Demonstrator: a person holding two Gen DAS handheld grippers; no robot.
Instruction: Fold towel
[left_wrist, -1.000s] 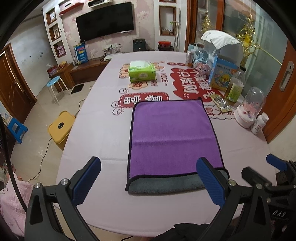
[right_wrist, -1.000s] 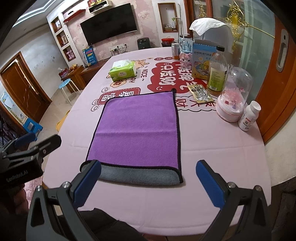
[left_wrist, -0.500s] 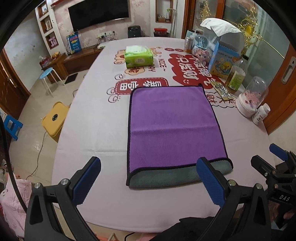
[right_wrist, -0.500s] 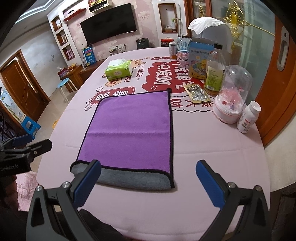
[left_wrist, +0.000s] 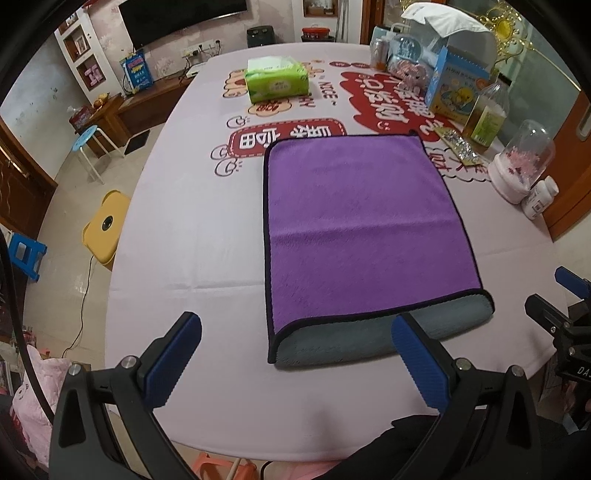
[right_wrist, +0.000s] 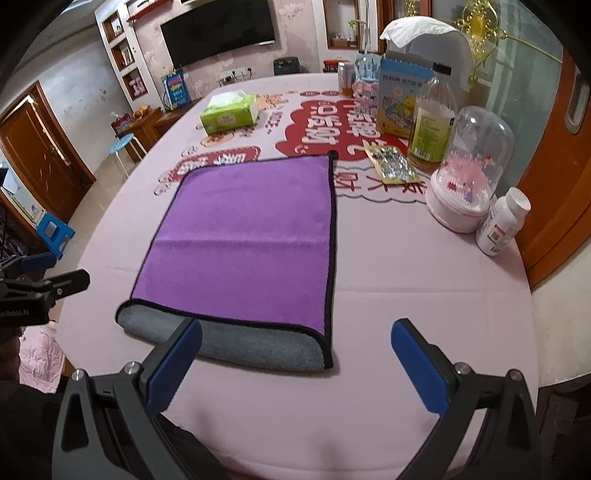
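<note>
Purple towel (left_wrist: 362, 229) lies folded just ahead of both released claws, left claw (left_wrist: 295, 365) and right claw (right_wrist: 295, 365).

Both wrist views look down-table from its near edge, sharing the towel (left_wrist: 365, 229), seemingly close.

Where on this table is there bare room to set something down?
Bare cloth lies left of the purple-and-grey folded towel, out to the table edge, and between the towel and the white pill bottle. The far right, around the glass dome and oil bottle, is crowded.
</note>
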